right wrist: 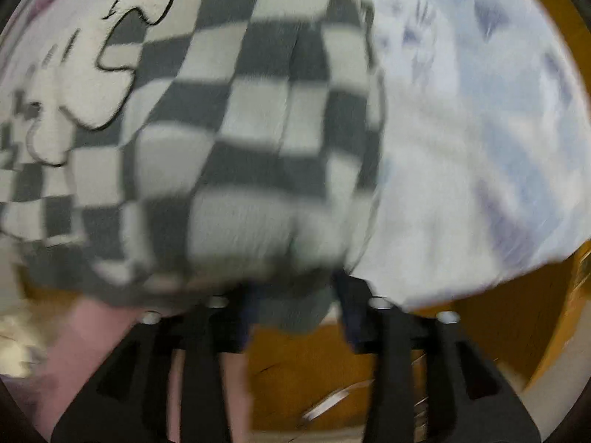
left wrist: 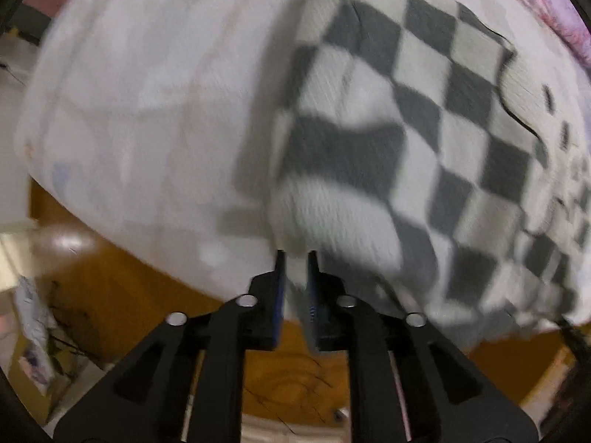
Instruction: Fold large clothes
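In the left wrist view the left hand-held gripper (left wrist: 296,254) sat at six o'clock, its jaws a narrow slot apart with the near edge of the checkered garment (left wrist: 406,140) just at their tips; whether the pads pinched cloth could not be told through the blur. In the right wrist view the right hand-held gripper (right wrist: 291,288) stood released, jaws wide, a grey fold of the same checkered garment (right wrist: 236,118) hanging loose between them at six o'clock. The garment lay spread from centre toward twelve o'clock on a pale sheet (left wrist: 147,110) covering a bed. The likely trouble, as a judgement: with the right side let go and the left side uncertain, the near hem could slump unevenly or slide off the bed edge, skewing the fold; thick knit may also spring back open. Beyond the sheet's near edge, glossy brown wooden floor (left wrist: 122,280) showed at seven o'clock, and a pink and purple patterned cloth (left wrist: 546,3) lay at one o'clock, far side.
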`<state>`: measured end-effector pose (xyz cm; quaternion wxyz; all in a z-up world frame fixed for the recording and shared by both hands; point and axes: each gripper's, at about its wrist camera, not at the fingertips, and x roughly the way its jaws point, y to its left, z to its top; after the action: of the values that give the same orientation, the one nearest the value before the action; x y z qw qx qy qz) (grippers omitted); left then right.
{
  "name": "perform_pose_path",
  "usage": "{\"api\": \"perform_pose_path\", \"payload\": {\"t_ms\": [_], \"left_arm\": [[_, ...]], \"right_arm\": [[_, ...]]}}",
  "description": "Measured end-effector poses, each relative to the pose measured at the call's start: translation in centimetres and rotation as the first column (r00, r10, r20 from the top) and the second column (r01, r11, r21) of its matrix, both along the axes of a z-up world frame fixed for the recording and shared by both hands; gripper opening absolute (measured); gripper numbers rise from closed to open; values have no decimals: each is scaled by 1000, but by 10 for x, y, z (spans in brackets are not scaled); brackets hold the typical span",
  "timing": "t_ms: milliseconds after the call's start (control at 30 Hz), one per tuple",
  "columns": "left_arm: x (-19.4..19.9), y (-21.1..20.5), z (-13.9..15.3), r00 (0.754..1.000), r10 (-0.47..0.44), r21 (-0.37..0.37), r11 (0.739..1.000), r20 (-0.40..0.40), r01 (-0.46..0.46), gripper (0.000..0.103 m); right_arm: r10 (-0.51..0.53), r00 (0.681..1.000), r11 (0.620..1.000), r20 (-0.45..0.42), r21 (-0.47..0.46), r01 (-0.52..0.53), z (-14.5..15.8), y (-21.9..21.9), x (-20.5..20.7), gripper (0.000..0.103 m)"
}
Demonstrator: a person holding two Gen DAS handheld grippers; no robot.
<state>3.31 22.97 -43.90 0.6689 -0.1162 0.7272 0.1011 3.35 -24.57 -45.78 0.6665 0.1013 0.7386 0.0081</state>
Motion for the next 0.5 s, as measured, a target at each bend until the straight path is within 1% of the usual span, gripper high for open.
{"api": "perform_pose_path", "payload": {"t_ms": [33, 67, 100, 133, 167, 200, 267, 300, 333, 367, 400, 433, 467, 500], "left_arm": [[-7, 1, 4, 1000, 29, -44, 999, 1, -29, 39], [-13, 3, 7, 998, 65, -88, 994, 10, -64, 54], [-17, 4, 9, 995, 94, -128, 988, 18, -91, 60], [-20, 4, 9, 990, 137, -185, 974, 23, -130, 61], [-21, 5, 8, 984, 175, -219, 961, 19, -167, 65], [-21, 4, 2, 975, 221, -244, 946, 7, -212, 70], [-17, 4, -11, 963, 270, -266, 927, -18, -264, 70], [-11, 5, -21, 952, 304, -272, 914, -35, -302, 70], [-7, 7, -27, 942, 335, -275, 903, -33, -331, 69], [-3, 8, -34, 928, 372, -272, 890, -34, -367, 53], [3, 7, -39, 918, 391, -256, 883, -65, -394, 32], [7, 7, -42, 914, 393, -244, 881, -96, -405, 29], [11, 7, -41, 913, 392, -234, 883, -110, -407, 24], [14, 5, -38, 918, 380, -224, 890, -113, -396, 19]], "right_arm": [[-39, 999, 999, -9, 35, 40, 2, -3, -4, 76], [-118, 993, 986, -21, 118, 119, 5, -7, -12, 77], [-178, 983, 965, -41, 187, 182, 5, -9, -17, 78], [-231, 971, 942, -62, 235, 240, 3, -11, -20, 81], [-286, 955, 917, -83, 265, 298, -2, -12, -22, 85], [-337, 937, 895, -98, 275, 351, -7, -12, -23, 85], [-447, 885, 831, -127, 307, 464, -24, -12, -19, 85], [-495, 859, 796, -135, 325, 510, -32, -11, -15, 85], [-534, 835, 770, -134, 332, 545, -37, -11, -10, 85], [-576, 808, 746, -126, 324, 582, -41, -11, -6, 84], [-603, 790, 726, -113, 332, 602, -41, -11, -3, 80], [-627, 774, 706, -81, 361, 609, -36, -10, 3, 44], [-622, 781, 715, -65, 359, 600, -32, -9, 9, 14], [-601, 796, 738, -69, 335, 586, -28, -7, 15, 14]]}}
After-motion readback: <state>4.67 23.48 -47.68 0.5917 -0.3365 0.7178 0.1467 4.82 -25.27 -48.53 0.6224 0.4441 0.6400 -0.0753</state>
